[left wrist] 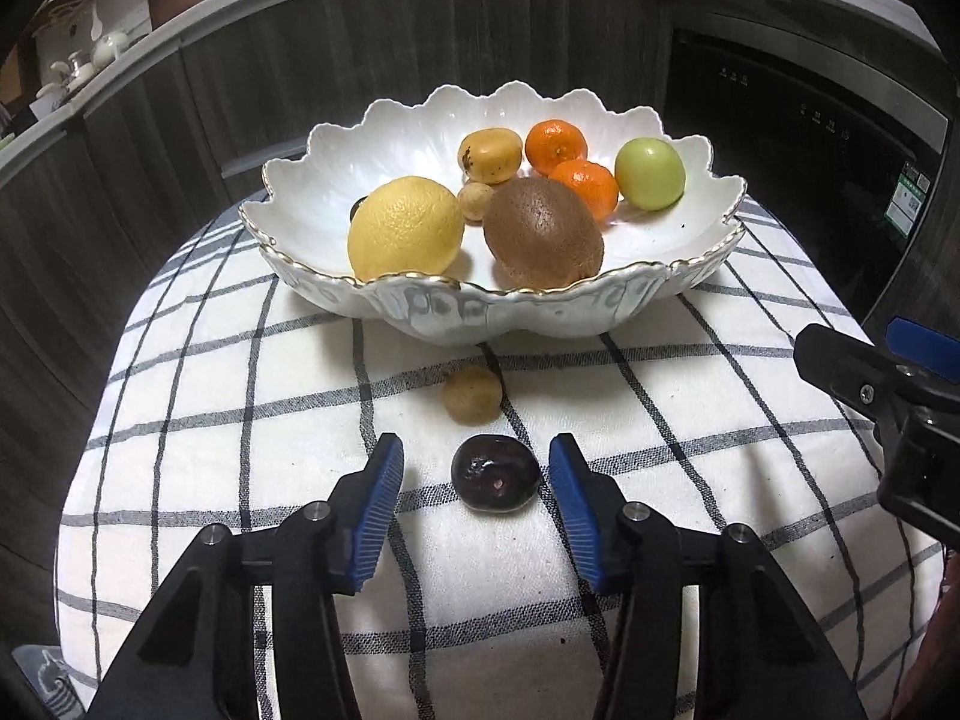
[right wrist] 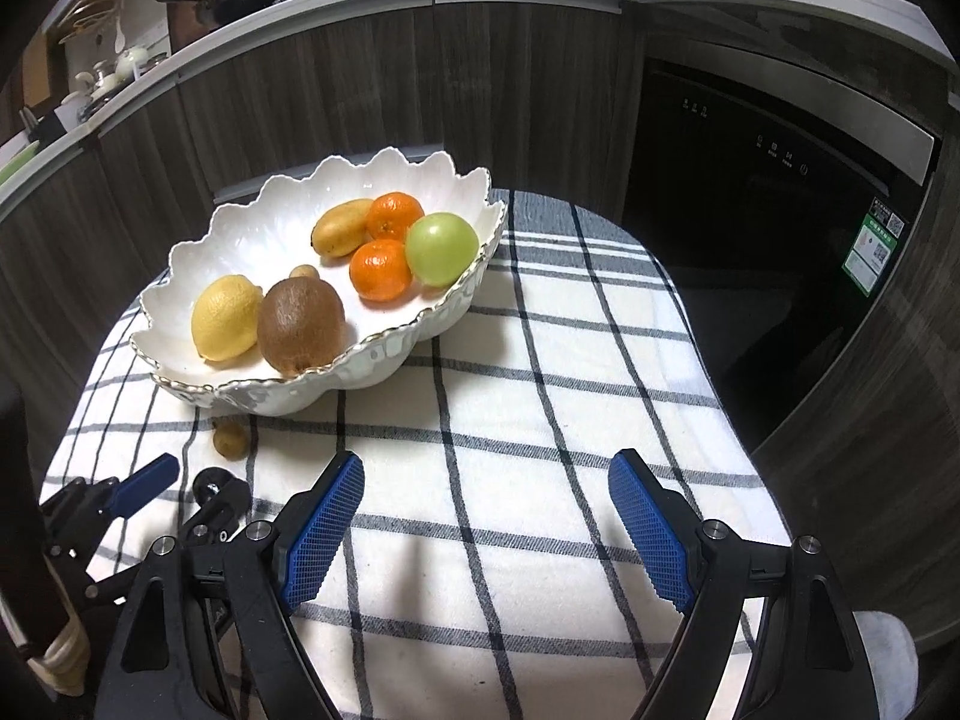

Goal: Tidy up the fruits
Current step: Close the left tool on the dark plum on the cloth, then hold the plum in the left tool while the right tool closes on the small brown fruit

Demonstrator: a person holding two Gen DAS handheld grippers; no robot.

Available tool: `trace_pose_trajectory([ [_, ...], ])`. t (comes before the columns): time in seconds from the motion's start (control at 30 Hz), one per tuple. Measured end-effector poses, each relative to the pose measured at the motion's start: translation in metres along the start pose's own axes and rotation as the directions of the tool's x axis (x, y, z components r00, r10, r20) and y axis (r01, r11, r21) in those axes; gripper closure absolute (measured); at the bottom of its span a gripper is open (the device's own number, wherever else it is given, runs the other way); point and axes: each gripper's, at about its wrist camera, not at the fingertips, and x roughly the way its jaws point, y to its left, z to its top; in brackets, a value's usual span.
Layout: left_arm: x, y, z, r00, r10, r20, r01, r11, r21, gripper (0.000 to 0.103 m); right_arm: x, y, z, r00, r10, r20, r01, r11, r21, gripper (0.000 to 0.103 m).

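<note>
A white scalloped bowl (left wrist: 420, 312) (right wrist: 384, 360) stands on the checked cloth and holds a lemon (left wrist: 405, 228), a kiwi (left wrist: 543, 234), two mandarins (left wrist: 555, 144), a green fruit (left wrist: 649, 173) and some small brownish fruits. A dark plum (left wrist: 495, 475) lies on the cloth between the fingers of my open left gripper (left wrist: 474, 480); the pads are a little apart from it. A small tan fruit (left wrist: 472, 394) (right wrist: 231, 437) lies just in front of the bowl. My right gripper (right wrist: 486, 516) is open and empty over the cloth, to the right of the left gripper (right wrist: 180, 492).
The table with the checked cloth (right wrist: 540, 360) is small; its edges fall off on all sides. Dark wooden cabinets (left wrist: 360, 60) and a black appliance (right wrist: 780, 210) stand behind. The counter above carries pans and bottles.
</note>
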Motion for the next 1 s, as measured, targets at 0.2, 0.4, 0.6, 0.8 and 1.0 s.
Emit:
trace_pose_trajectory([
  [0.2,0.009,-0.003,-0.002,1.0,-0.016,-0.025,0.016,1.0,0.002,0.07,0.004,0.001,-0.001,1.0,0.004,-0.009,-0.004,1.0,0.001,0.018],
  [0.4,0.011,-0.006,-0.003,0.999,-0.015,-0.03,0.015,1.0,0.004,0.074,0.005,0.0,-0.001,1.0,0.003,-0.015,-0.003,1.0,0.009,0.018],
  [0.6,0.003,0.0,-0.001,1.0,-0.007,-0.026,0.007,1.0,-0.004,0.074,0.003,0.001,0.001,1.0,0.008,-0.012,-0.008,1.0,0.01,0.018],
  [0.8,-0.009,0.017,0.002,1.0,0.024,-0.004,-0.024,1.0,-0.01,0.074,0.001,0.011,0.003,1.0,0.023,-0.012,-0.023,1.0,0.0,0.018],
  [1.0,-0.025,0.051,-0.004,0.997,0.082,0.005,-0.082,0.996,-0.042,0.074,0.007,0.039,0.001,0.998,0.067,-0.019,-0.068,0.997,-0.047,0.018],
])
